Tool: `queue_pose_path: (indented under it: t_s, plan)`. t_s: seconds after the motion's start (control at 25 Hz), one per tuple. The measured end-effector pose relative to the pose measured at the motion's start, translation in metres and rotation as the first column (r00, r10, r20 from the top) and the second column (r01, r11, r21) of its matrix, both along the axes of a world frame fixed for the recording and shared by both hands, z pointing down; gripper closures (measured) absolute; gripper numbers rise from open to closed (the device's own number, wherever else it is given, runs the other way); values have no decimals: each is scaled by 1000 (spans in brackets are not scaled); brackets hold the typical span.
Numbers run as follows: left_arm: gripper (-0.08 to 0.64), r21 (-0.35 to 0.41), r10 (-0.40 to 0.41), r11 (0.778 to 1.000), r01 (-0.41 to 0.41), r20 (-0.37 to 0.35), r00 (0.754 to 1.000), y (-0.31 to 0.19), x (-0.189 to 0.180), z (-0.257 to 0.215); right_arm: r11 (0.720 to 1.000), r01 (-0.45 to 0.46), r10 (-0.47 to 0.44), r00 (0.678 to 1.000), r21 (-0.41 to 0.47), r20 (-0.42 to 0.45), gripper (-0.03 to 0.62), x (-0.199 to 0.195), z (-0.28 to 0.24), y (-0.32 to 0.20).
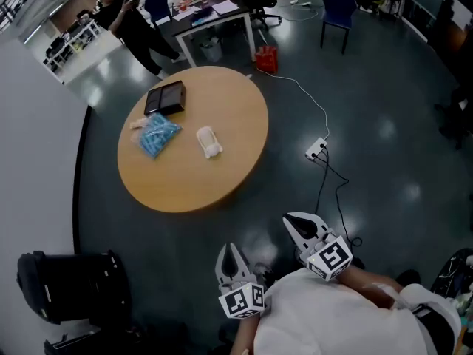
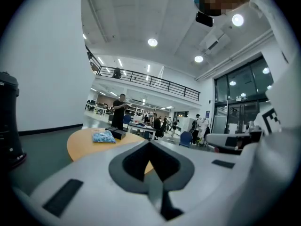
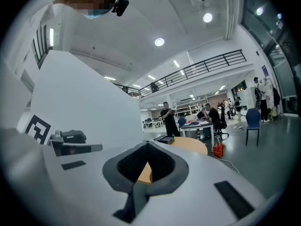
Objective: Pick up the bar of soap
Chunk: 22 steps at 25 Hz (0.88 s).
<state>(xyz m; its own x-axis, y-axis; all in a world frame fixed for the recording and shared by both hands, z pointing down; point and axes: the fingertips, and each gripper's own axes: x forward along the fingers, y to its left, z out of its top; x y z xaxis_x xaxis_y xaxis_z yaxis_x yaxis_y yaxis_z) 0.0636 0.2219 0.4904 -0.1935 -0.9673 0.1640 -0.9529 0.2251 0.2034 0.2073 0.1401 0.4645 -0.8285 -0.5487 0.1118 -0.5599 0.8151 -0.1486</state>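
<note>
The bar of soap [image 1: 209, 142], a small white wrapped block, lies near the middle of a round wooden table [image 1: 222, 176] in the head view. Beside it are a blue packet [image 1: 157, 134] and a flat black box [image 1: 165, 97]. Both grippers are held low, well short of the table's near edge and over the dark floor. My left gripper [image 1: 232, 247] is shut with nothing in it, and so is my right gripper [image 1: 291, 220]. The left gripper view shows its closed jaws [image 2: 150, 143] pointing at the table, with the blue packet [image 2: 103, 136] visible. The soap is hidden in both gripper views.
A black bag [image 1: 70, 287] sits on the floor at the lower left. A white power strip [image 1: 316, 150] with cables lies right of the table. A red bag [image 1: 267, 59], a desk [image 1: 214, 13], a blue chair [image 1: 336, 6] and a standing person [image 1: 129, 22] are beyond it.
</note>
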Motion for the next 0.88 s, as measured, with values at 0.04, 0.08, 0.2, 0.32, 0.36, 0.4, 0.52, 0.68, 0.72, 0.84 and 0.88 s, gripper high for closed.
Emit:
queue_pose_path:
  t_s: [0.04, 0.08, 0.2, 0.32, 0.36, 0.4, 0.52, 0.68, 0.72, 0.84, 0.88]
  plan:
    - [555, -1, -4, 1000, 4, -3, 1000, 0, 1, 1, 1000, -2, 2, 1000, -10, 10, 578, 1, 1, -1]
    - [555, -2, -8, 1000, 8, -5, 1000, -1, 1, 2, 1000, -2, 2, 1000, -18, 17, 578, 2, 1, -3]
    - [555, -7, -23, 1000, 23, -10, 1000, 0, 5, 4, 1000, 6, -6, 1000, -13, 13, 578, 8, -1, -3]
    - [555, -14, -43, 999, 43, -7, 999, -4, 9, 5, 1000, 24, -24, 1000, -2, -4, 578, 11, 0, -4]
    - [555, -15, -54, 998, 54, -6, 999, -4, 9, 5, 999, 33, -33, 999, -8, -6, 578, 11, 3, -5]
    - [555, -15, -67, 998, 67, -5, 998, -4, 10, 6, 999, 42, -42, 999, -16, -7, 578, 10, 6, -6]
    - [555, -14, -105, 994, 104, -10, 994, -7, 3, 9, 998, 59, -59, 998, -39, -12, 578, 3, 18, -17]
    - [555, -27, -116, 993, 116, -12, 993, -24, -22, 18, 997, 40, -41, 999, -63, -22, 578, -16, 30, -40]
    - [555, -26, -111, 993, 111, -11, 994, -34, -33, 21, 997, 31, -33, 999, -64, -25, 578, -24, 33, -49]
    - [555, -18, -92, 996, 91, -27, 995, -69, -71, 30, 998, 1, -4, 999, -61, -38, 578, -55, 41, -77]
    - [555, -14, -80, 997, 80, -34, 996, -82, -84, 31, 998, -10, 8, 999, -59, -41, 578, -67, 43, -86]
